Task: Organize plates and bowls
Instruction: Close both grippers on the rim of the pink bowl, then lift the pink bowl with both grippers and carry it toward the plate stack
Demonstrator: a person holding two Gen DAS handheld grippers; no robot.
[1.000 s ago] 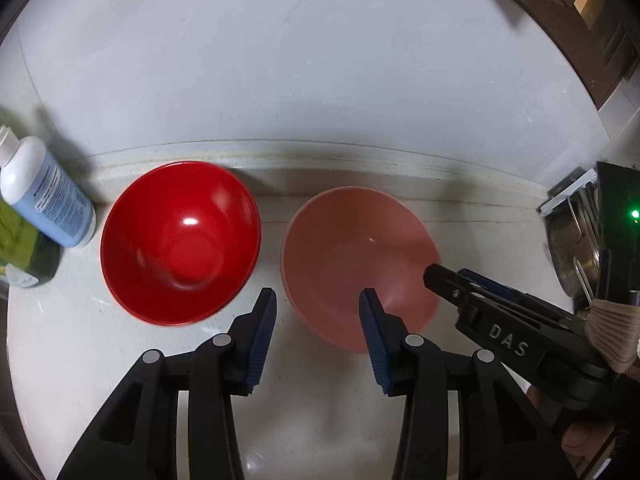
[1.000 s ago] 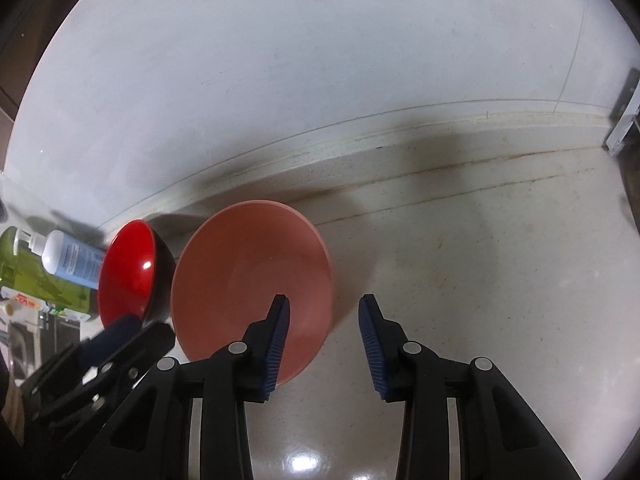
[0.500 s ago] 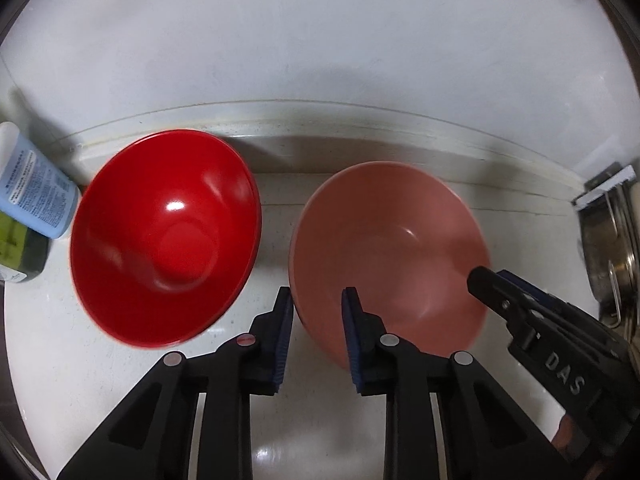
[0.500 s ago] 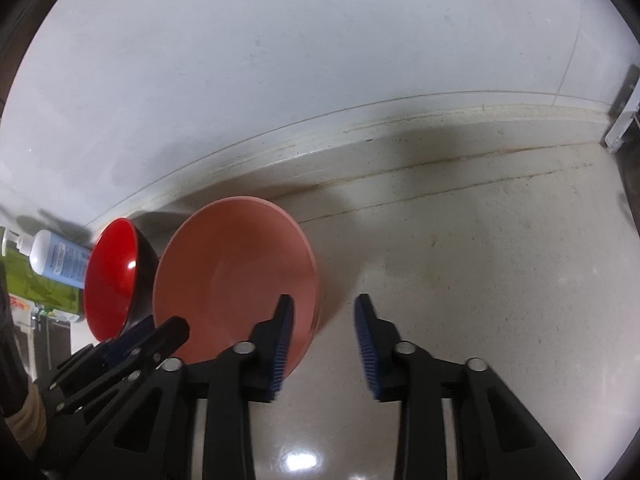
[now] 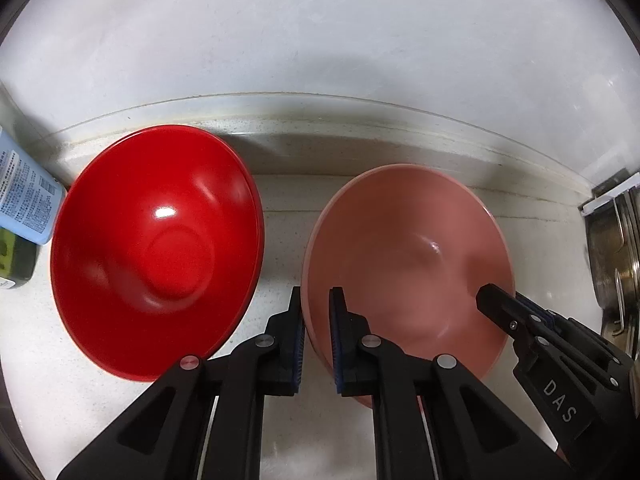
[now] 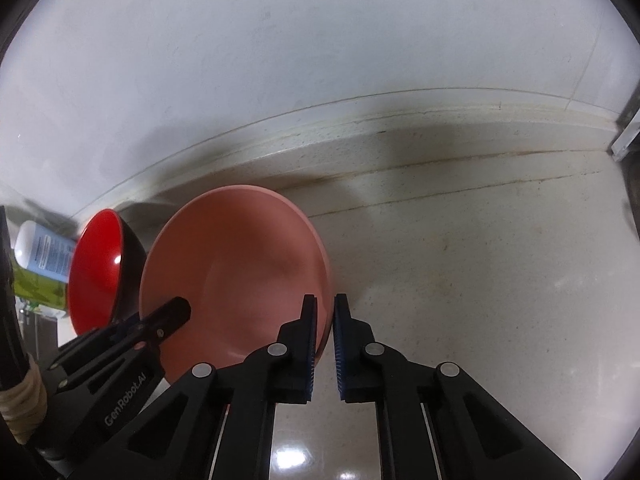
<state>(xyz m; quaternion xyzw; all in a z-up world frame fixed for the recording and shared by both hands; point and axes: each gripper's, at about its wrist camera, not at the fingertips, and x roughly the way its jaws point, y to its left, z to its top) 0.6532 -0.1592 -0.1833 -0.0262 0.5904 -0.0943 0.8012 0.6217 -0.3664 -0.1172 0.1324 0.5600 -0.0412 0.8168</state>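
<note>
Left wrist: steeply down, close over the pink bowl's (image 5: 404, 264) left rim.
Right wrist: same tilt, close at its right rim.
Shared: pink bowl, red bowl (image 6: 96, 268).

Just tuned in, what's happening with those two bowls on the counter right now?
Both grippers have just been closing on the pink bowl: the left gripper pinches its left rim, the right gripper its right rim. The bowl sits on the counter. The red bowl stands untouched beside it.

Red bowl (image 5: 156, 248) glossy; pink bowl (image 5: 408, 264) matt (duller sheen); countertop (image 6: 480, 280) speckled, polished.
</note>
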